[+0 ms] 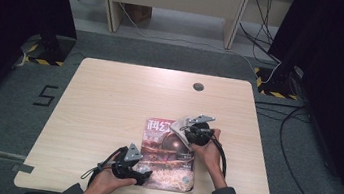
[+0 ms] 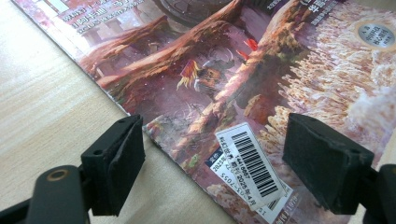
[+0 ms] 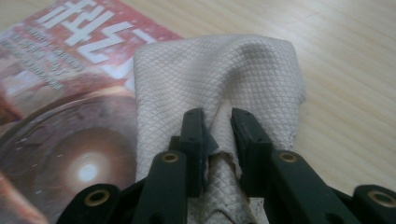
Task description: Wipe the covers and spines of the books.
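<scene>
A magazine (image 1: 167, 163) with a reddish cover lies near the table's front edge. My left gripper (image 1: 143, 176) is at the magazine's lower left corner and stands open. In the left gripper view, my left gripper (image 2: 210, 154) has one pad over the bare wood and the other over the cover (image 2: 210, 70), with a barcode sticker (image 2: 252, 165) between them. My right gripper (image 1: 184, 130) is over the magazine's upper right corner, shut on a white woven cloth (image 1: 179, 126). The right gripper view shows my right gripper (image 3: 217, 122) pinching a fold of the cloth (image 3: 224, 70), which drapes onto the magazine (image 3: 56, 93) and the table.
The light wooden table (image 1: 109, 99) has a round cable hole (image 1: 198, 87) near its far edge. Cables (image 1: 300, 144) run over the grey floor at the right. A "5" mark (image 1: 45, 95) lies on the floor at the left.
</scene>
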`<state>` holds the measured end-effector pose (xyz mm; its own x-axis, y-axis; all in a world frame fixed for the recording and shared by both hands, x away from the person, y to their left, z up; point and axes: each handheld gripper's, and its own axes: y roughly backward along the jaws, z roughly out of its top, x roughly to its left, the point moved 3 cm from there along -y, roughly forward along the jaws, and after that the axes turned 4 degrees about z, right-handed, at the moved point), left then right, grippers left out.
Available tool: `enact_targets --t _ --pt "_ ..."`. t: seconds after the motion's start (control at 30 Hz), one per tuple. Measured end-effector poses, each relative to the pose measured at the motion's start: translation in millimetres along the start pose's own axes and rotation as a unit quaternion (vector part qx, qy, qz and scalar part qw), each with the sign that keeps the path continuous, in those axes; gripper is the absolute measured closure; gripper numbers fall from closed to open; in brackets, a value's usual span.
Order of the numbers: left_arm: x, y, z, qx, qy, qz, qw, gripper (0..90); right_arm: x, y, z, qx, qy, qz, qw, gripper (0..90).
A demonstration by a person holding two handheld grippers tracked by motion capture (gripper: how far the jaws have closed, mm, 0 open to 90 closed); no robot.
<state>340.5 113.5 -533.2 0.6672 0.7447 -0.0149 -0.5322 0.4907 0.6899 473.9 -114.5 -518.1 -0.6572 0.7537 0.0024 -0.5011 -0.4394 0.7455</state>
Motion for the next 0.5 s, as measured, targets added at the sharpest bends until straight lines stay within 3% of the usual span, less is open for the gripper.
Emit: enact_targets --t 0.17,0.3,0.43,0.5 --pt "0.1 0.1 0.1 0.001 -0.002 0.001 1.0 19.6 20.2 1.0 -1.7 -0.001 0.012 0.035 0.9993 75.2" --pt "0.0 0.3 0.1 0.001 -0.003 0.002 1.0 19.5 34.7 1.6 -2.4 0.002 0.035 0.049 0.9982 75.2" --pt "0.4 1.2 0.4 0.004 -0.007 0.0 1.0 18.8 34.5 2.3 -3.0 0.002 0.038 0.05 0.998 74.9" --pt "0.2 2.5 -0.2 0.002 -0.012 -0.004 0.9999 18.7 28.4 3.9 -3.8 0.004 0.035 0.035 0.9987 74.5"
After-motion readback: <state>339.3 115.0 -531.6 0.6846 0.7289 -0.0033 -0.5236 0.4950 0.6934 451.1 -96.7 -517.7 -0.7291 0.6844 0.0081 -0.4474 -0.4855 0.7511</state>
